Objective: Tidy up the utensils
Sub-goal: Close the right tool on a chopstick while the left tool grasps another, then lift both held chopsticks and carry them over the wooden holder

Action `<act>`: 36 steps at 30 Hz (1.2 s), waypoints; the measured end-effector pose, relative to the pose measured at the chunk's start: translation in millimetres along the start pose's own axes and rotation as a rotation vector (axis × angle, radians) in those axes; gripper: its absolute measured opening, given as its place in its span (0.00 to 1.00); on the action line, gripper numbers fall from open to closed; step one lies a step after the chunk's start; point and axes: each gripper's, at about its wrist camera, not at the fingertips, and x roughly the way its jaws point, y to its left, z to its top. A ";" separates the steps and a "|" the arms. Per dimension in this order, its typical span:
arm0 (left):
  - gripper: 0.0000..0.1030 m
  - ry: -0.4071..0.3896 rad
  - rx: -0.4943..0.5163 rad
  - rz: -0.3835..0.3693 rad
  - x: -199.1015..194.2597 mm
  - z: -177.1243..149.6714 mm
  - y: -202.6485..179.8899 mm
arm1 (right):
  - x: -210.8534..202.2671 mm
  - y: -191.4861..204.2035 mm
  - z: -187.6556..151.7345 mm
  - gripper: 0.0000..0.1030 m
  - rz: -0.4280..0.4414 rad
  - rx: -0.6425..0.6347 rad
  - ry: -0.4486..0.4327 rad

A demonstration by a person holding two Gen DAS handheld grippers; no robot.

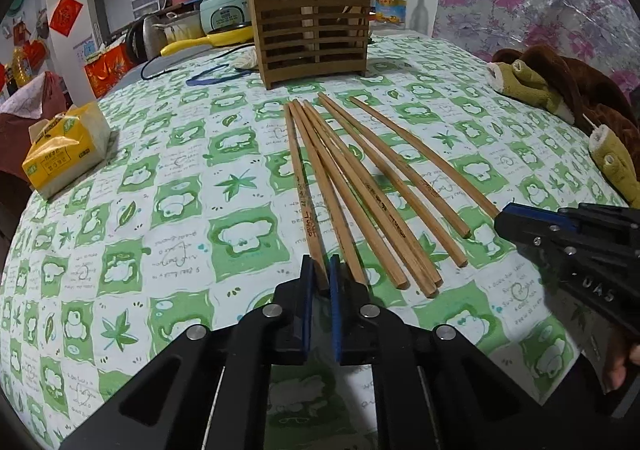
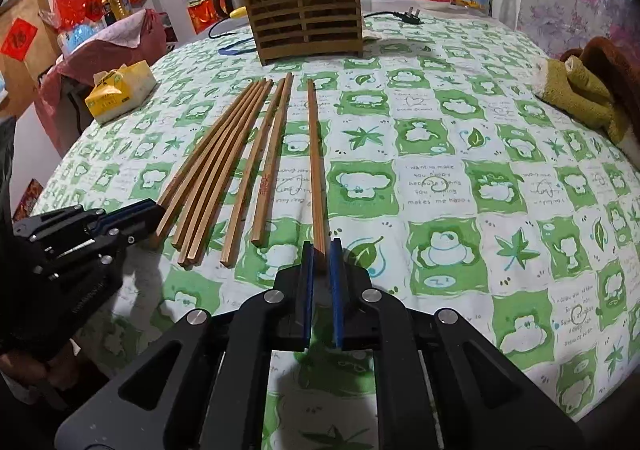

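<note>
Several long wooden chopsticks [image 1: 360, 185] lie fanned on the green-patterned tablecloth, pointing toward a slatted wooden utensil holder [image 1: 312, 29] at the back; the holder also shows in the right wrist view [image 2: 308, 13]. My left gripper [image 1: 321, 270] is shut on the near end of the leftmost chopstick [image 1: 302, 177]. My right gripper [image 2: 321, 254] is shut on the near end of the rightmost chopstick [image 2: 316, 161], which lies apart from the others [image 2: 224, 161]. Each gripper shows in the other's view, the right one [image 1: 504, 219] and the left one [image 2: 154, 209].
A yellow tissue pack [image 1: 66, 147] sits at the table's left edge. Brown and olive plush slippers [image 1: 560, 89] lie at the right edge. A blue cord [image 1: 216, 75] and a power cable lie behind the holder. Kitchen appliances and bottles stand beyond the table.
</note>
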 end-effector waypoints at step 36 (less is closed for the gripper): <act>0.05 -0.199 0.007 0.011 -109.0 63.3 25.8 | -107.2 -6.5 72.9 0.06 0.062 0.037 -0.328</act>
